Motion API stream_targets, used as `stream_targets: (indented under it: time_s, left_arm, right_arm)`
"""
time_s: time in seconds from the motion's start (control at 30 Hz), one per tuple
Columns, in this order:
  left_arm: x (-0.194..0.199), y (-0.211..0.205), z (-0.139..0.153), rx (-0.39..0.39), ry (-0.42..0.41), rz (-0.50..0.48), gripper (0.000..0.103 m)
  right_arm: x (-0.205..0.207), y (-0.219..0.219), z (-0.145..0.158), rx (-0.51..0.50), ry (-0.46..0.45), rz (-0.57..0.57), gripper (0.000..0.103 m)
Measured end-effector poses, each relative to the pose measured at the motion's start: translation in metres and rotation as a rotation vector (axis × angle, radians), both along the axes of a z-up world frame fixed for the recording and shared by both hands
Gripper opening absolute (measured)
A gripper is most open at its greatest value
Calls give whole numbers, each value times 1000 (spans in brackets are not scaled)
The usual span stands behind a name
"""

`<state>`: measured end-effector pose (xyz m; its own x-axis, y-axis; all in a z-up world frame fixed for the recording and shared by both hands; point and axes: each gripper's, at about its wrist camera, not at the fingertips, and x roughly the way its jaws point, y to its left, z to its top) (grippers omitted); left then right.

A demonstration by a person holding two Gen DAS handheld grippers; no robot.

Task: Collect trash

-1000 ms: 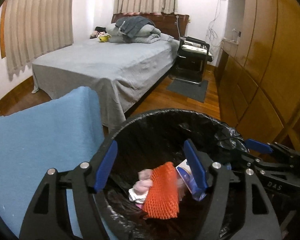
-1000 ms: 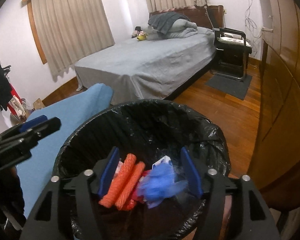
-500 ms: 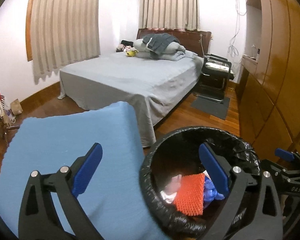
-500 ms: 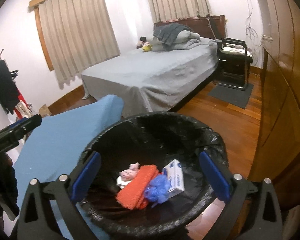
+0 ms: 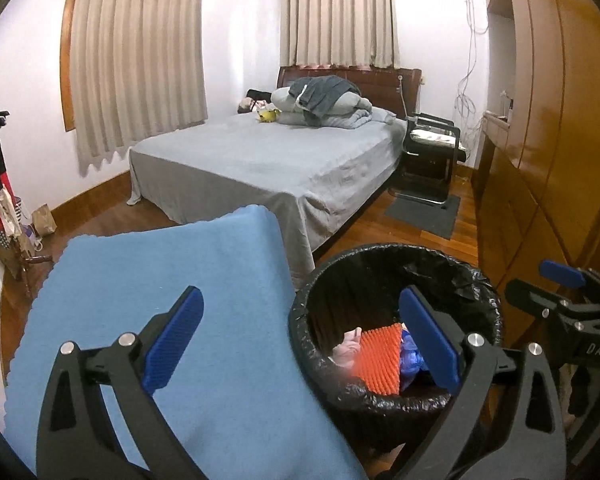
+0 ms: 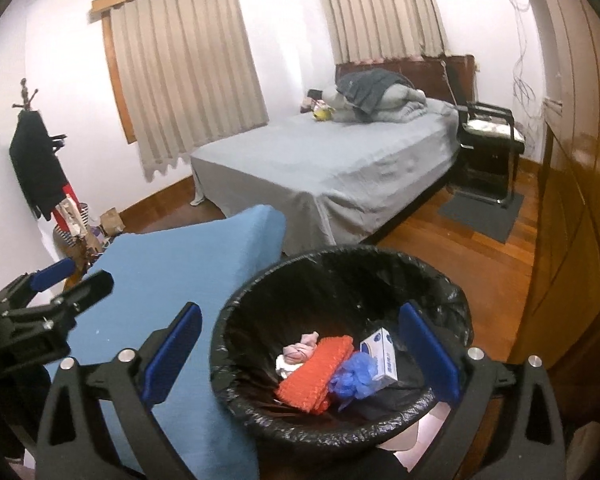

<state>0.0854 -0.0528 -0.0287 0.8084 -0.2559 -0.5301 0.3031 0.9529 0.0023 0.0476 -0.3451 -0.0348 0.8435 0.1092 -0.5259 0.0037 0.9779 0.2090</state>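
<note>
Our left claw [image 5: 300, 344] and right claw [image 6: 300, 352] are gaping apart, empty. The bin [image 6: 440, 280] is holding everything (orange mesh [image 6: 314, 376], blue glove [image 6: 354, 376], box [image 6: 380, 352]); we are seeing nothing left on the blue counter [image 5: 172, 276].

The trash bin [image 6: 340, 276] on the right has a shiny black plastic liner. Inside it lie an orange net [image 6: 314, 374] with a ribbed pattern, a blue crumpled glove [image 6: 354, 374], a white box [image 6: 380, 354] with blue print and a pale pink cloth [image 6: 300, 348]. On the left, the counter [image 5: 160, 264] is covered in plain light blue fabric. Both grippers, left gripper [image 5: 300, 344] and right gripper [image 6: 300, 356], are black with blue ridged pads and silver screws. The far bed [image 5: 260, 156] has a plain grey sheet and a dark brown headboard. The curtains [image 5: 136, 56] are beige with vertical folds. The floor [image 6: 476, 256] is reddish-brown wood, the wardrobe [image 5: 548, 128] is golden brown, and the walls are white.
</note>
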Motion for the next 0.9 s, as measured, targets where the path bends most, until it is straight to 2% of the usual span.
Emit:
stream_targets:
  time_s: [0.33,0.9]
  left_arm:
    - [-26,14,25,-30,-60,22,96]
    - [-43,26,37,-52,-86,46,96]
  right_arm:
    - [-17,15,29,-8,-45,38,97]
    - [-26,29,39,-21,-68,65,97]
